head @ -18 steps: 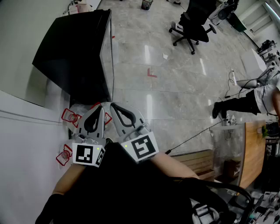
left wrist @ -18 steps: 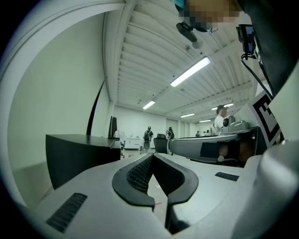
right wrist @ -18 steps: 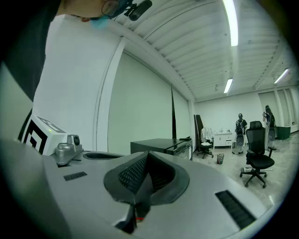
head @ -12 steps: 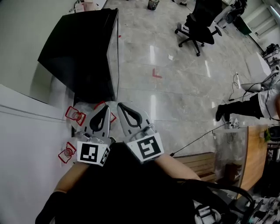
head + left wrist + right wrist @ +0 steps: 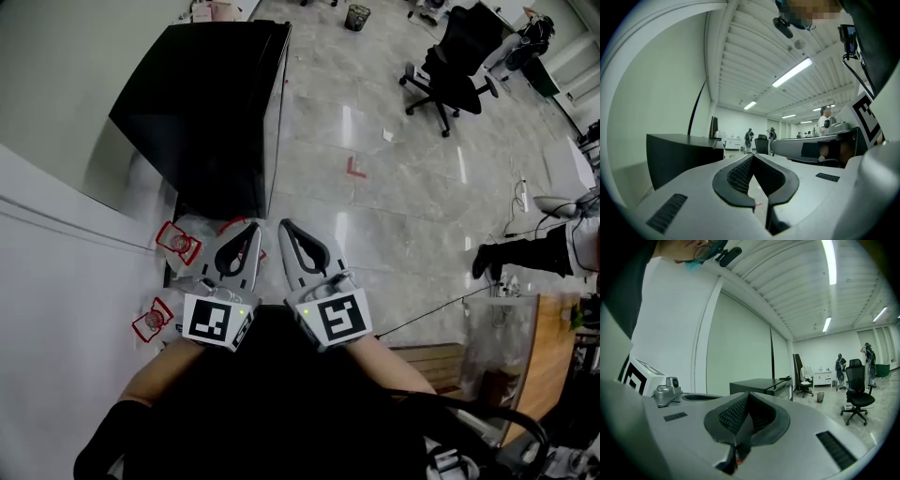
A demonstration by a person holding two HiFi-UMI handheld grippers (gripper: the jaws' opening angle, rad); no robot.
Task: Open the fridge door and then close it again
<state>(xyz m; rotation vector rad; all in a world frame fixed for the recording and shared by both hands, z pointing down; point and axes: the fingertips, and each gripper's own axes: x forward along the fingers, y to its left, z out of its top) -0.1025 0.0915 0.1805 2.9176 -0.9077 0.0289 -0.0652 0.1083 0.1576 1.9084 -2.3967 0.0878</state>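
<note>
The left claw point(image 5: 251, 228) and right claw point(image 5: 285, 226) hang side by side (both closed on nothing), apart from the black fridge point(image 5: 202, 112), which stands against the wall point(image 5: 66, 84).

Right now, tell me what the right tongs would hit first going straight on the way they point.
Probably the black fridge: it sits dead ahead of the shut right tongs, some way off. How far off is unclear.
</note>
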